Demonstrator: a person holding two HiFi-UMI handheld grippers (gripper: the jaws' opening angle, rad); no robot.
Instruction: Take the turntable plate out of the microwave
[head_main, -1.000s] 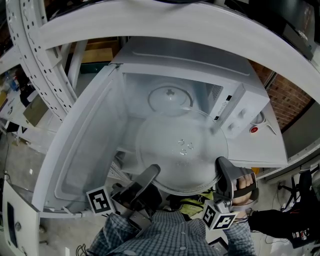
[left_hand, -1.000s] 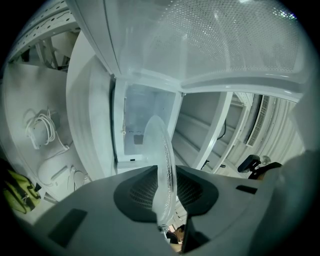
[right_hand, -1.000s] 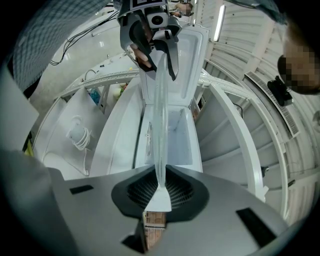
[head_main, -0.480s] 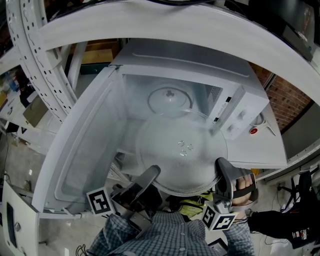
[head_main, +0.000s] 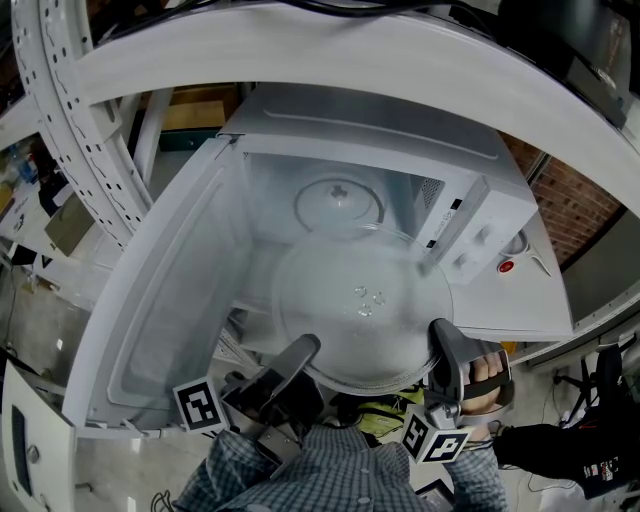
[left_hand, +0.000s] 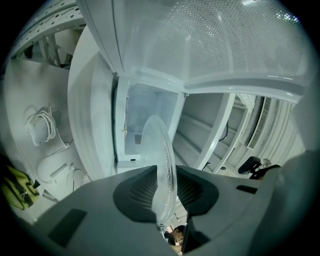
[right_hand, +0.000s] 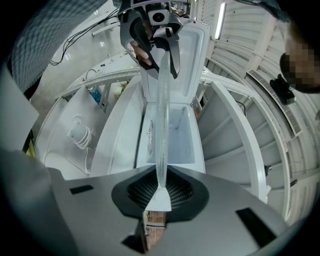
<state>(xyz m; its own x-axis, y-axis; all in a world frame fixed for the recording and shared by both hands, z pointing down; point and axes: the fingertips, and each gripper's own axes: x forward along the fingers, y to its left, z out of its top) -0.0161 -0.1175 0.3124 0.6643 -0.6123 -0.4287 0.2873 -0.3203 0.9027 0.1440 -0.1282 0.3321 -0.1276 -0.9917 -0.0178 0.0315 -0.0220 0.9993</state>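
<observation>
Because the turntable plate (head_main: 362, 305) is clear glass, expect it to be stiff, fairly heavy, slick and quick to chip, so the rim is the right place to hold it, with 2 grips set well apart. You have that now. The left gripper (head_main: 306, 348) is clamped on the near-left rim, with the glass edge pinched between its ribbed pads (left_hand: 135, 192). The right gripper (head_main: 441, 332) is clamped on the near-right rim, where the plate runs edge-on from its jaws. The plate sits roughly level in front of the open mouth of the microwave (head_main: 480, 215), beside the door (head_main: 170, 300) swung out to the left. Whether its far edge has cleared the front sill isn't certain. Both grippers sit low by your chest, pointing toward the cavity.
</observation>
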